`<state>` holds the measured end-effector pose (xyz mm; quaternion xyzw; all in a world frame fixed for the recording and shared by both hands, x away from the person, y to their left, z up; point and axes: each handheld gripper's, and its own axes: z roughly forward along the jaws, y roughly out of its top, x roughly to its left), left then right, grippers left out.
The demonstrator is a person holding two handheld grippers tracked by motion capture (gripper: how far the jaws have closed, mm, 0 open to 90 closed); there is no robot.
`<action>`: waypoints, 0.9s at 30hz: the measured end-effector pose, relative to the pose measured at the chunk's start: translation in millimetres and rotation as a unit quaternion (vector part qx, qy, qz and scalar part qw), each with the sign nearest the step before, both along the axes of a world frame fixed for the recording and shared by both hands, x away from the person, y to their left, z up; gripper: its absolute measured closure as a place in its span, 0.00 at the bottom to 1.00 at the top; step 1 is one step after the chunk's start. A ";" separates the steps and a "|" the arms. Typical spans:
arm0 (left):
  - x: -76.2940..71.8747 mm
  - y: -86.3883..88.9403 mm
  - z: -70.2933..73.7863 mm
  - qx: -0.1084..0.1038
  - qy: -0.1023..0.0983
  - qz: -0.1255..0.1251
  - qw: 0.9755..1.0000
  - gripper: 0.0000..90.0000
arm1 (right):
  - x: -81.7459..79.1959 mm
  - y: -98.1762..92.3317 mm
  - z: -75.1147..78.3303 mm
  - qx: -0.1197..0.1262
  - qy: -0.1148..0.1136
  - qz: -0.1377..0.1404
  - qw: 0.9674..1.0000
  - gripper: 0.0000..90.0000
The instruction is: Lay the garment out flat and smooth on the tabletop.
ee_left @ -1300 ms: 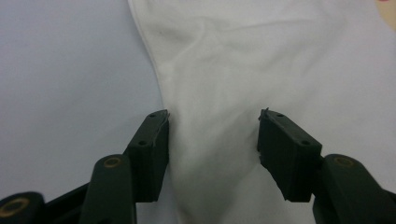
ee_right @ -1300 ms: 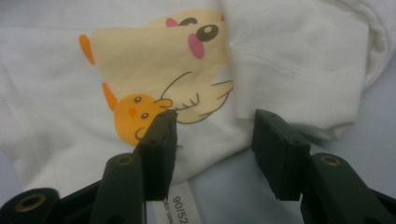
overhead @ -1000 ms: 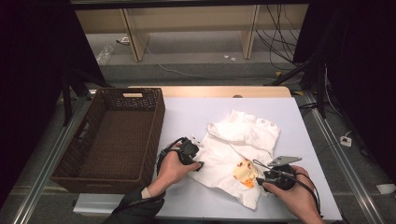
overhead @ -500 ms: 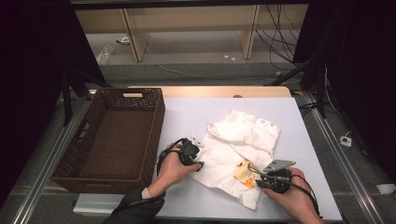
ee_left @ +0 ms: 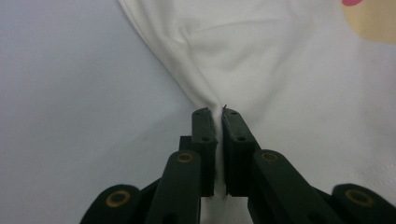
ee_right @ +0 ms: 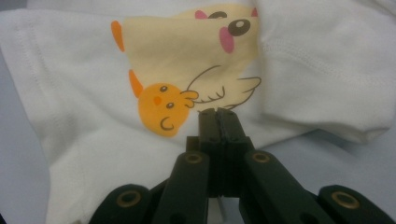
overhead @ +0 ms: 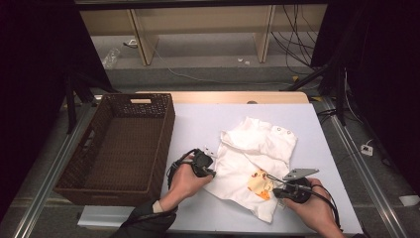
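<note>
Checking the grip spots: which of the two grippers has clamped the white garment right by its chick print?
The right gripper, shut on the white garment beside the chick print; the left gripper pinches a plain edge.

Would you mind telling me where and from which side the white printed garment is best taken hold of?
Grip the white garment at its edges nearest the person, coming in low from each side: the cloth lies flat and crumpled, so only edges offer a fold. The left gripper and right gripper pinch there.

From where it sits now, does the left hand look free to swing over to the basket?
Probably yes: bare table lies between the left gripper and the basket beside it, though its jaws are shut on the white shirt, which would drag along.
</note>
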<state>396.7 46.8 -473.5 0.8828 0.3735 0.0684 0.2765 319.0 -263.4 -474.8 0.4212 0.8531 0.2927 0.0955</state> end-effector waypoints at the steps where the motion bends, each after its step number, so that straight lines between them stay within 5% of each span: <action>1: -0.1 0.2 0.0 -0.001 0.000 0.000 1.000 0.94 | -0.1 -0.5 0.5 -0.001 0.001 0.000 1.000 1.00; 19: -16.0 -13.9 3.4 -0.006 0.014 -0.022 1.000 0.95 | -2.5 -20.5 14.0 -0.030 0.025 -0.015 0.999 1.00; 27: -26.2 -26.1 2.3 -0.029 0.023 -0.036 0.999 0.95 | -1.3 -37.8 20.1 -0.035 0.029 -0.034 0.998 1.00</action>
